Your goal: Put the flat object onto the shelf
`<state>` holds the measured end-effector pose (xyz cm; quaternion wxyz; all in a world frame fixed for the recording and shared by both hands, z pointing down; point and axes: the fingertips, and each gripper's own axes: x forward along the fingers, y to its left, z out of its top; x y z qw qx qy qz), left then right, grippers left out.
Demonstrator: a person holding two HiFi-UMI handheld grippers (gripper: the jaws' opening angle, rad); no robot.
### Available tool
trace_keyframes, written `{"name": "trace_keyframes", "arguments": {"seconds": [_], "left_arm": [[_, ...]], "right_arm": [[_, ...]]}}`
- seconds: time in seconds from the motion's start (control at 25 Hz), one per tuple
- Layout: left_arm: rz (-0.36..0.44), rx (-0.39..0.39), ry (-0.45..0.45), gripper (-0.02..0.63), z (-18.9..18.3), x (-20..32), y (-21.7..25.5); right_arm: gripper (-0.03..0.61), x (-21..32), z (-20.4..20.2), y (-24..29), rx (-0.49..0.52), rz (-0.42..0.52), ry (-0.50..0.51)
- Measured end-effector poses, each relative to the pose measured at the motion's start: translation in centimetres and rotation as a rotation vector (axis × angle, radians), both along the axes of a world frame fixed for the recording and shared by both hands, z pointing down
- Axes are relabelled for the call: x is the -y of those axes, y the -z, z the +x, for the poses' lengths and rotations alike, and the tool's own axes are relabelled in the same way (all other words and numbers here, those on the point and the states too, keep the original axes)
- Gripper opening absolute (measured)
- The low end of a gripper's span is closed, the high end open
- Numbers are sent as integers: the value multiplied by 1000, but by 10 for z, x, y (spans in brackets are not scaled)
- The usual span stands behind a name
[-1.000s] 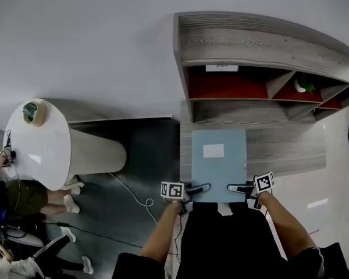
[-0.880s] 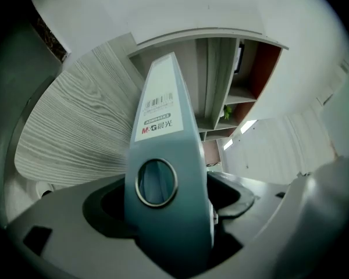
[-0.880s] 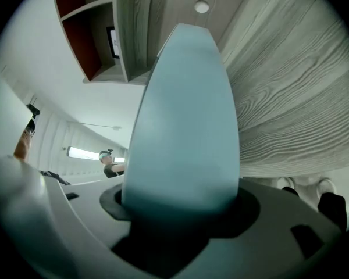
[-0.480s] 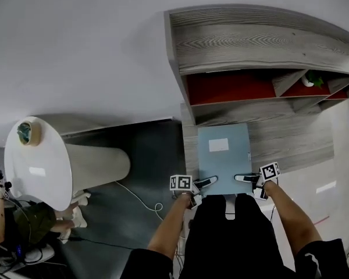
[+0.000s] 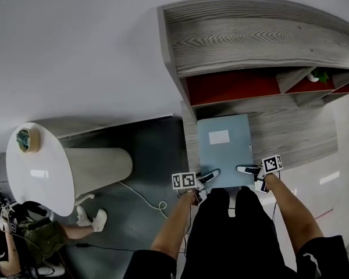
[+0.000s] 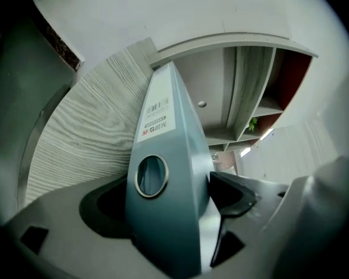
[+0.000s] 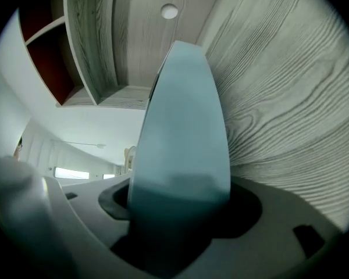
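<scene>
Nearest the camera, the person's two forearms reach forward, one tool in each hand.

The left tool (image 5: 214,173) is at the near left corner of the folder (image 5: 224,156). Its jaws have just been opening. The folder's spine stands between them and fills the gap. The right-hand pad (image 6: 232,192) meets the folder's side, while the folder's own bulk covers the contact on the other side. The spine shows a metal-rimmed finger hole (image 6: 152,176) with a printed label (image 6: 156,119) beyond it.

The right tool (image 5: 242,168) is at the near right corner. Its jaws are closed on the folder's edge, which sits deep in the gap.

The folder is pale blue and lies flat on the lower ledge (image 5: 291,138) of the grey wood shelf unit (image 5: 250,34). Its near end hangs slightly past the ledge's near edge, and its far end is close to the red-backed compartments (image 5: 232,86) but not inside them. A white sticker (image 5: 219,136) sits on its upper face.

Farther on, a small green item (image 5: 320,74) stands in a compartment at the far right.

To the left, well apart from the shelf unit, a round white tabletop (image 5: 41,167) carries a roll of tape (image 5: 24,139). A white cable (image 5: 142,196) trails over the dark floor (image 5: 145,150) between them. Another person's legs (image 5: 75,228) show at the near left.
</scene>
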<state>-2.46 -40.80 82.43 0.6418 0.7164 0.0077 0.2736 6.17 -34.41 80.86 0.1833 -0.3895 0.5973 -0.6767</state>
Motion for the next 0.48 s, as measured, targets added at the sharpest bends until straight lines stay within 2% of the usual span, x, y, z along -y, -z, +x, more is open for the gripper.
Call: {"name": "trace_keyframes", "arguments": {"seconds": [0.08, 0.28, 0.48], "left_arm": [[30, 19, 5, 377, -1, 1, 0], [108, 68, 22, 385, -3, 2, -4], [186, 128, 91, 397, -11, 3, -8]], "right_arm": [[333, -7, 1, -9, -16, -75, -9], [370, -9, 3, -22, -73, -114, -16], [388, -8, 7, -27, -132, -101, -20]]}}
